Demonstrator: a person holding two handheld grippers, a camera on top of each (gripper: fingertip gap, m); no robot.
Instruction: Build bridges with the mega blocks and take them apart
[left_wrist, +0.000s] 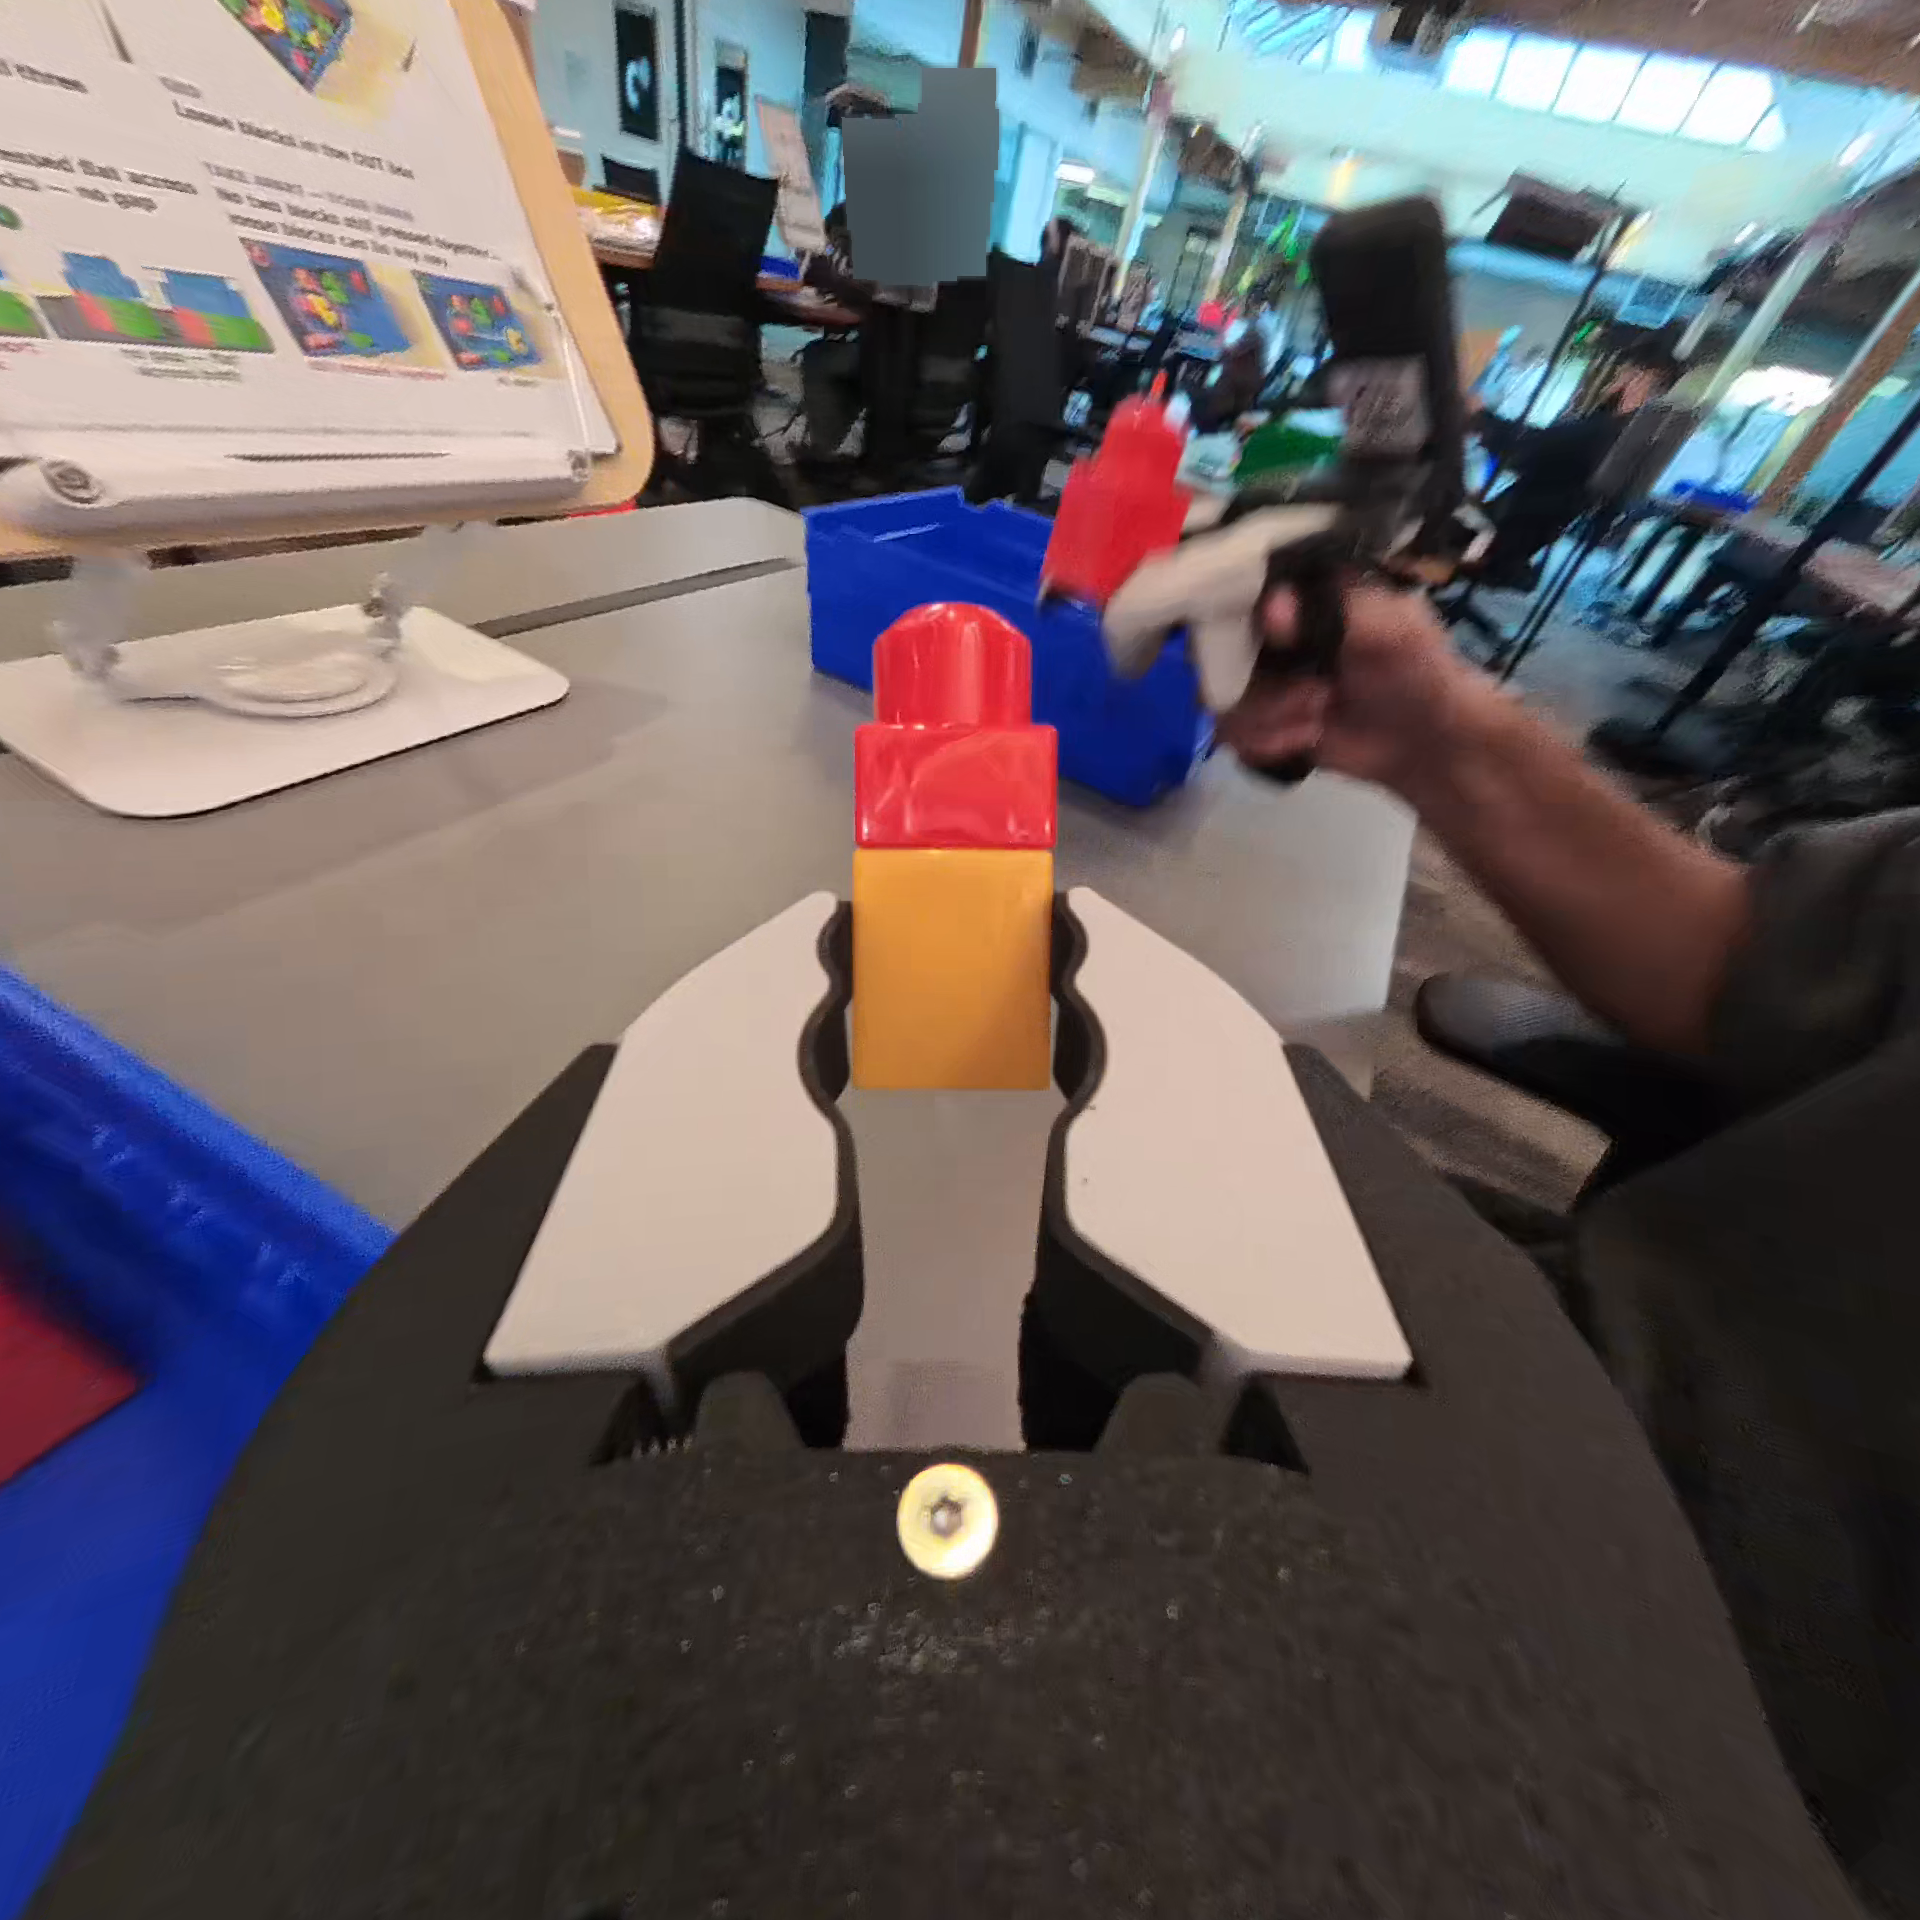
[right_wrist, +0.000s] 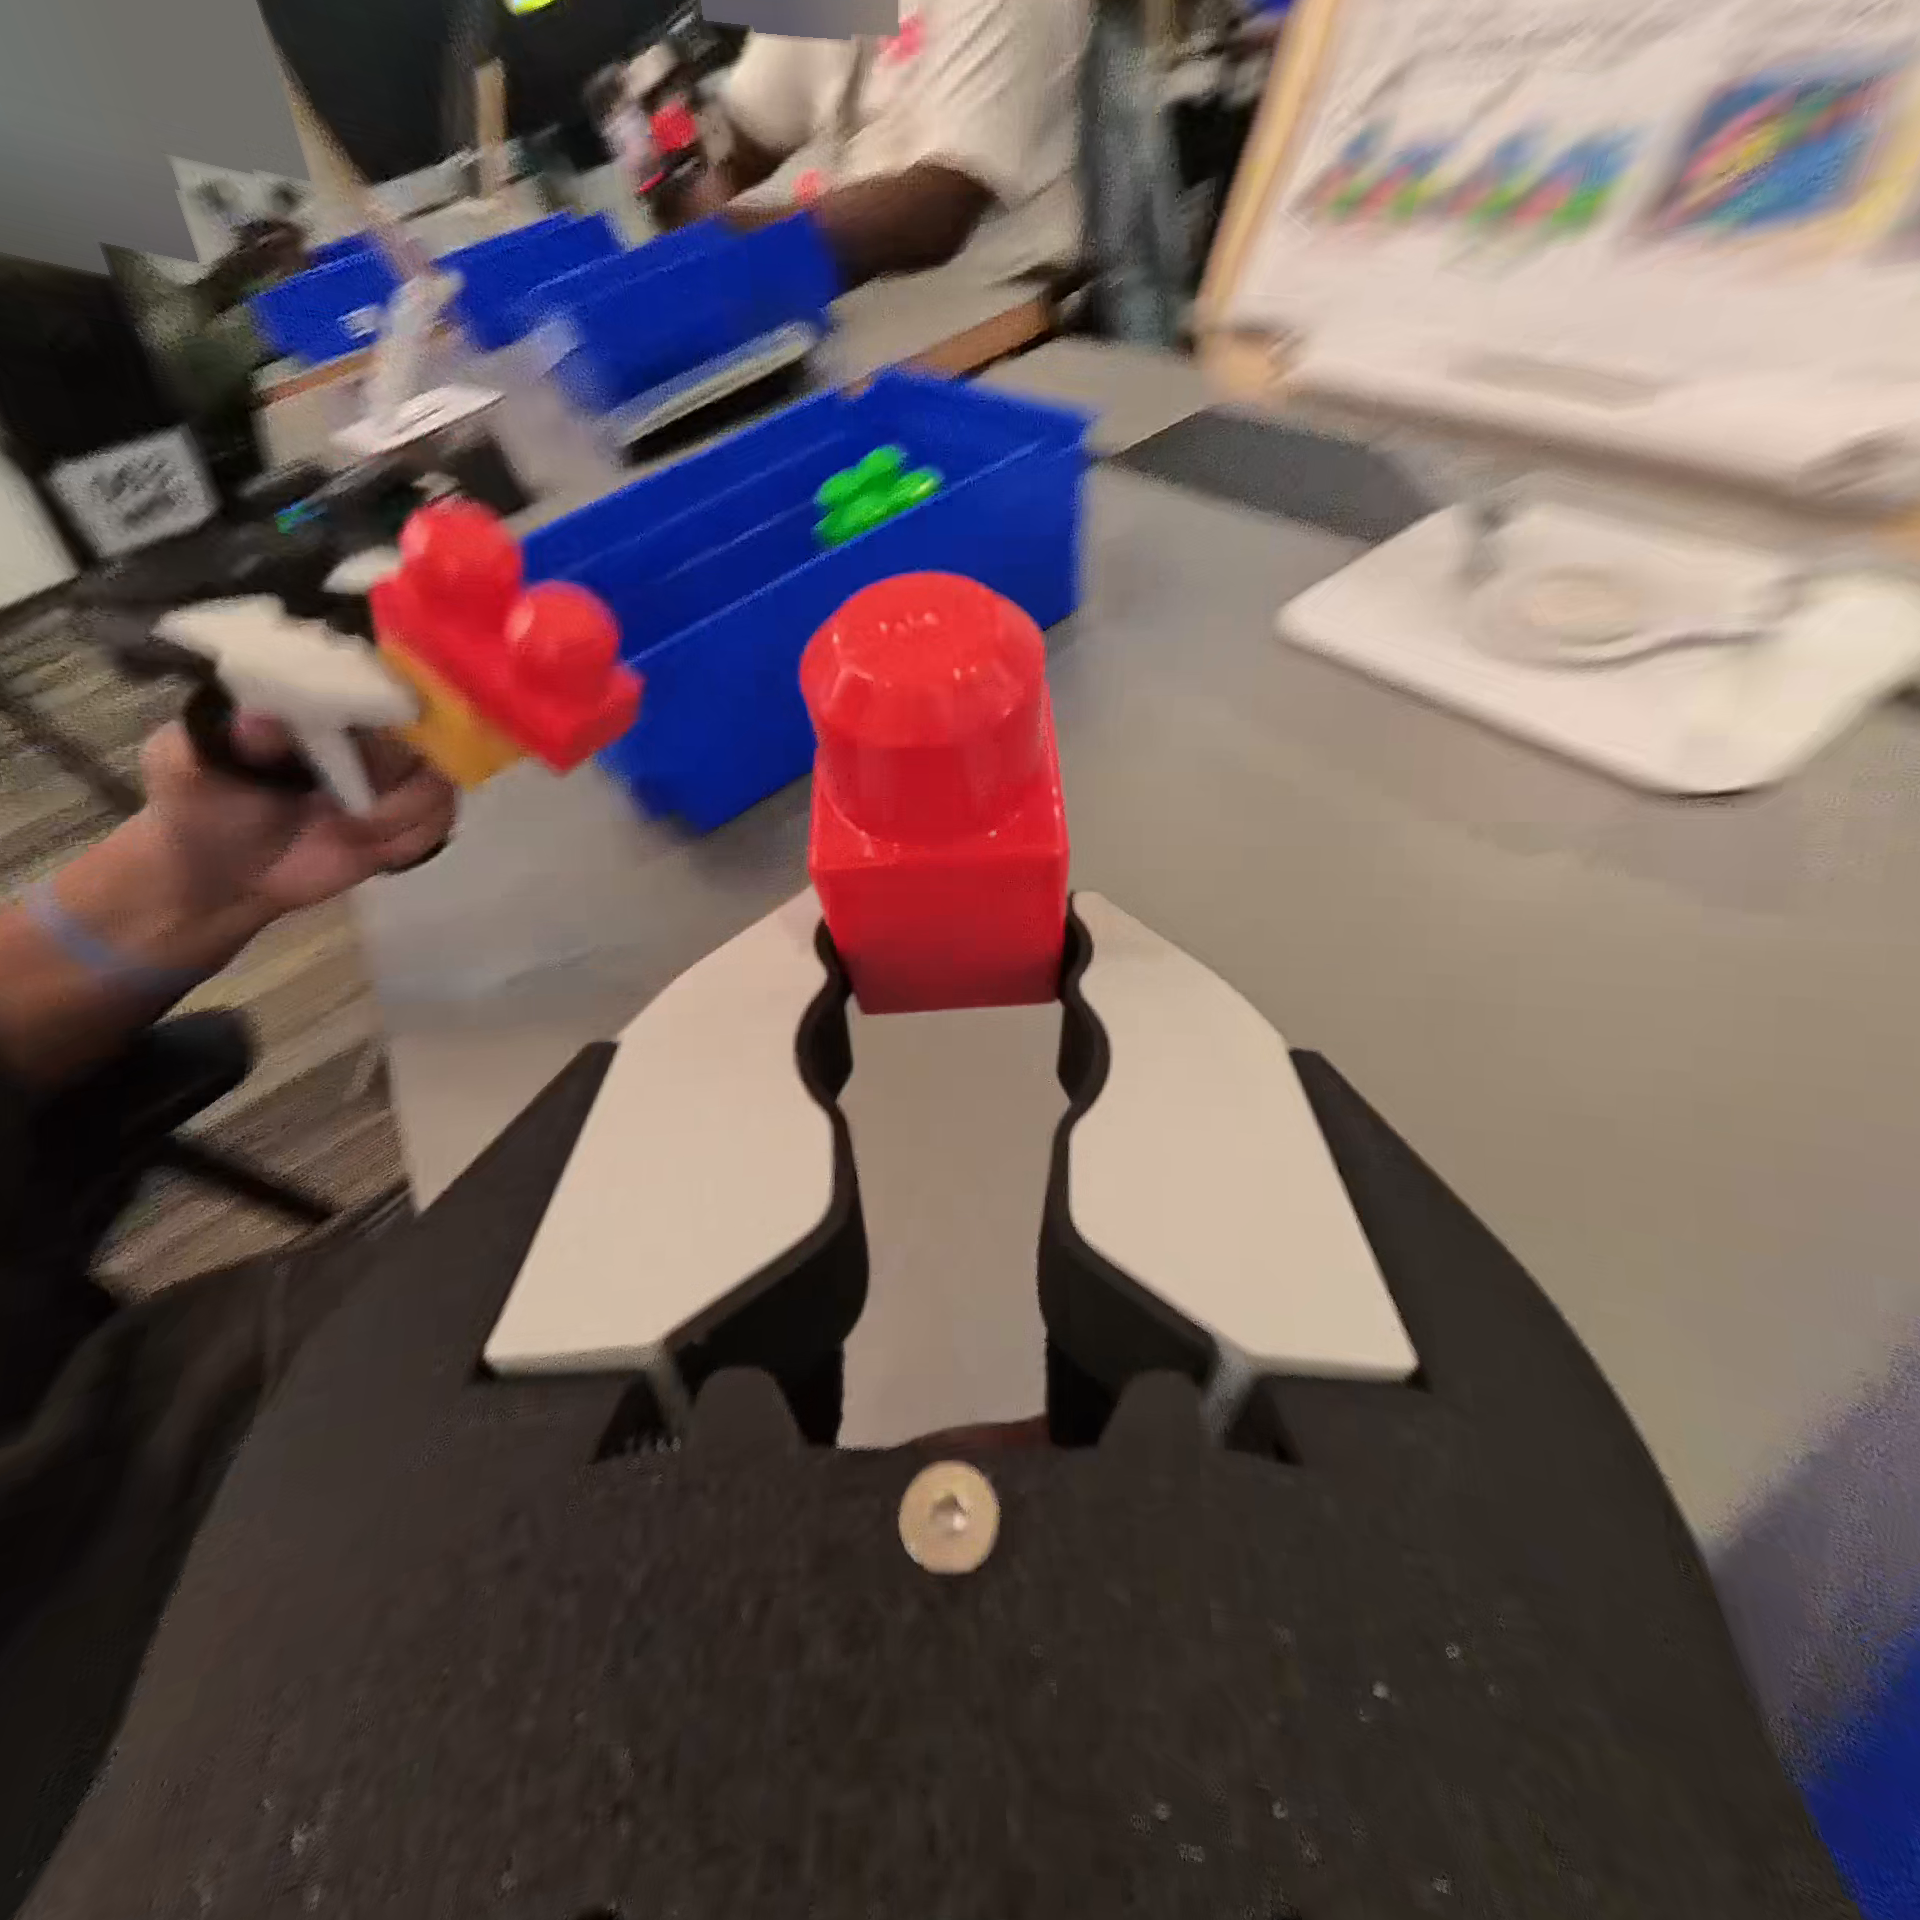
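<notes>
My left hand-held gripper (left_wrist: 951, 977) is closed on a yellow block (left_wrist: 951, 971), clamped between both fingers at the centre of the left wrist view. A red two-stud block (left_wrist: 954, 774) sits pressed on top of it (only one stud shows from this angle; the right wrist view shows both). The pair is held above the grey counter (left_wrist: 520, 935).

My right hand-held gripper (right_wrist: 951, 961) is closed on a single-stud red block (right_wrist: 935, 831), gripped by its lower body at frame centre, stud pointing away from the camera.

In the left wrist view, the right gripper appears blurred at upper right with its red block, above a blue bin (left_wrist: 935, 582). In the right wrist view, that bin (right_wrist: 727, 582) lies at upper centre and holds a green block (right_wrist: 868, 499).

An instruction sheet on a stand (left_wrist: 281, 312) occupies the upper left of the left wrist view. A second blue bin (left_wrist: 125, 1299) edges the lower left there; I cannot tell its contents.
</notes>
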